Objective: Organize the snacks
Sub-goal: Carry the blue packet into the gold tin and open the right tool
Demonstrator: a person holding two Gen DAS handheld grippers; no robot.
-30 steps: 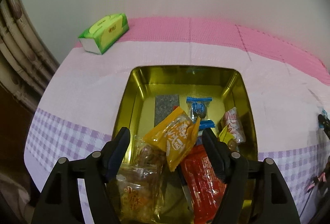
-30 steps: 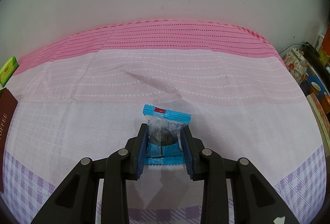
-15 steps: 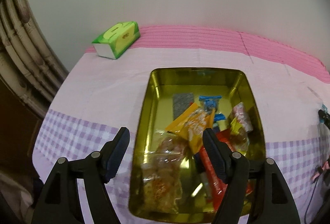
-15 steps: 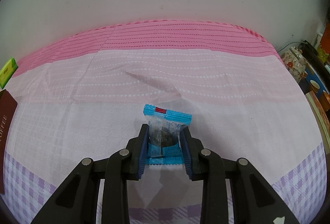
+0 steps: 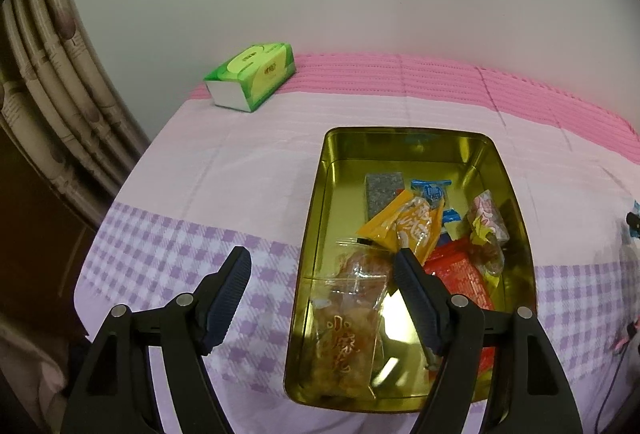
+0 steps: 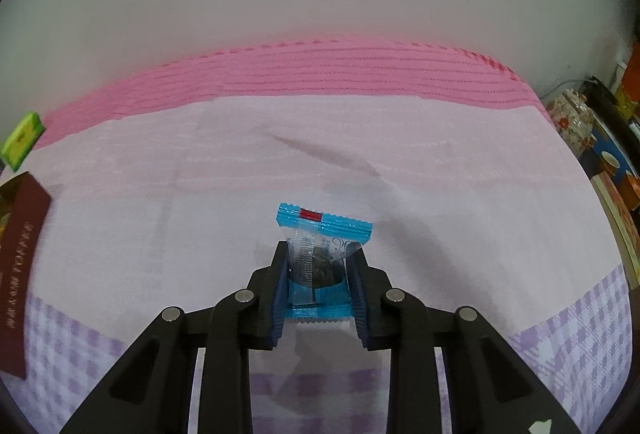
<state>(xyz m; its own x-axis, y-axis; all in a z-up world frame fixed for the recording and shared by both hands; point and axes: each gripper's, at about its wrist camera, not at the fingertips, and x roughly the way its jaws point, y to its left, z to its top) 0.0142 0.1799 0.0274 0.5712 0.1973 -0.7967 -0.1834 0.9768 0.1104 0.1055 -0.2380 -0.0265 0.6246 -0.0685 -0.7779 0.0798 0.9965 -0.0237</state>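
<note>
A gold tin (image 5: pixel 312 202) on the pink and purple cloth holds several snacks: an orange packet (image 5: pixel 408 224), a clear bag of brown pieces (image 5: pixel 348 318), a red packet (image 5: pixel 464 274) and a small blue packet (image 5: pixel 432 190). My left gripper (image 5: pixel 320 258) hovers open and empty over the tin's left rim, one finger above the cloth, the other above the snacks. In the right wrist view, my right gripper (image 6: pixel 320 254) is closing on a blue-ended clear snack packet (image 6: pixel 324 230), pads pressing its sides. Whether the packet is off the cloth I cannot tell.
A green tissue box (image 5: pixel 252 74) lies at the back left by the wall. Curtain folds (image 5: pixel 48 94) hang beyond the table's left edge. A dark red coffee box (image 6: pixel 20 266) lies left of the right gripper. Boxes and a jar (image 6: pixel 572 118) crowd the right edge.
The left gripper pulled back and leftward from over the snacks, so the tin now sits smaller and further right in its view. The right jaws narrowed on the blue packet.
</note>
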